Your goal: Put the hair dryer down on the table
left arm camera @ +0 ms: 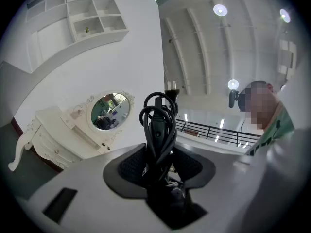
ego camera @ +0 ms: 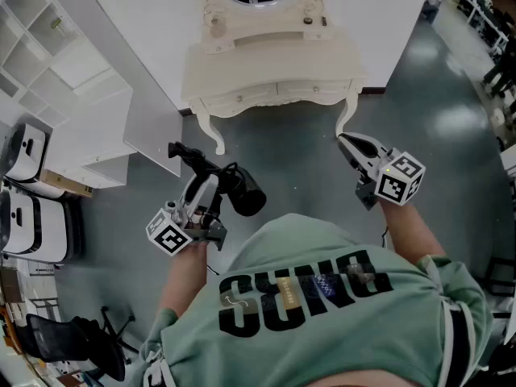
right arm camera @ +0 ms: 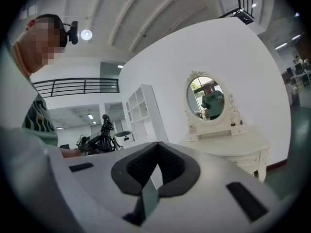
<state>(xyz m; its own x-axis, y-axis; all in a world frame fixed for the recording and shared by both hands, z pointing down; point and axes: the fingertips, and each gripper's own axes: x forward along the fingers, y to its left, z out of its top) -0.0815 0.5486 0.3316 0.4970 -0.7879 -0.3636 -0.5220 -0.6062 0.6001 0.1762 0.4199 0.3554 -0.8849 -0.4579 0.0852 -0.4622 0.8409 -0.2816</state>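
A black hair dryer (ego camera: 242,193) with its cord wound round the handle hangs in the air over the grey floor, a little short of the white dressing table (ego camera: 274,71). My left gripper (ego camera: 208,185) is shut on it. In the left gripper view the corded handle (left arm camera: 158,127) rises straight out from between the pads of the left gripper (left arm camera: 158,165). My right gripper (ego camera: 345,142) is held to the right at about the same height, apart from the dryer. It is shut with nothing in it, and the right gripper (right arm camera: 154,171) shows its pads meeting.
The dressing table (right arm camera: 228,144) carries an oval mirror (right arm camera: 208,98) and stands against the white wall. A white shelf unit (ego camera: 72,63) lines the left wall, with white cases (ego camera: 28,208) below it. A black chair base (ego camera: 89,345) is at the lower left.
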